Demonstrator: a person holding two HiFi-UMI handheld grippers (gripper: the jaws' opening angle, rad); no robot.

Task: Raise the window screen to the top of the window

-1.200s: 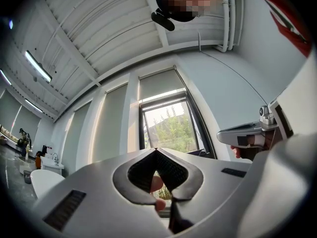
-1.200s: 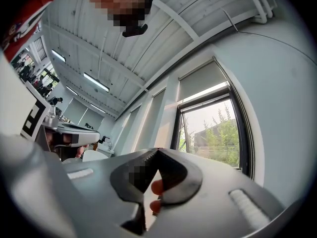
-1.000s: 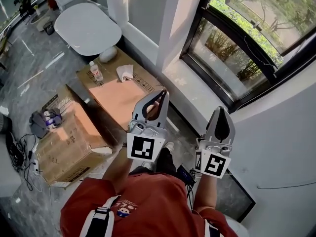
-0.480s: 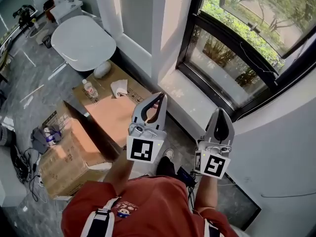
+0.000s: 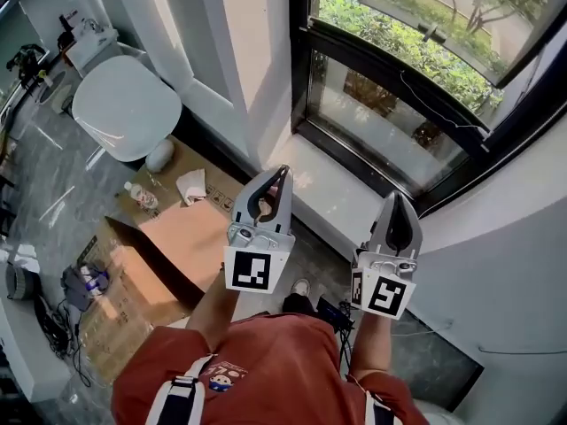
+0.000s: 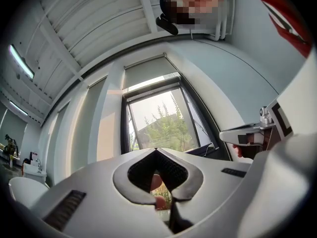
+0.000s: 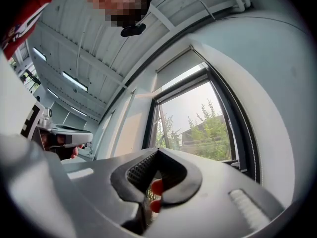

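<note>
The left gripper [image 5: 282, 173] and the right gripper [image 5: 396, 198] both have jaws pressed together on nothing, and the window [image 5: 381, 118] stands ahead of them.

Perhaps an office, cardboard boxes [image 5: 180, 237], round table [image 5: 124, 111]

I see matt grey plastic on the left gripper [image 5: 282, 173] and right gripper [image 5: 395, 198], ribbed black pads [image 6: 171, 169], plain brown cardboard box [image 5: 177, 237], matt grey window screen [image 6: 146, 72], smooth black window frame [image 5: 390, 76].
</note>
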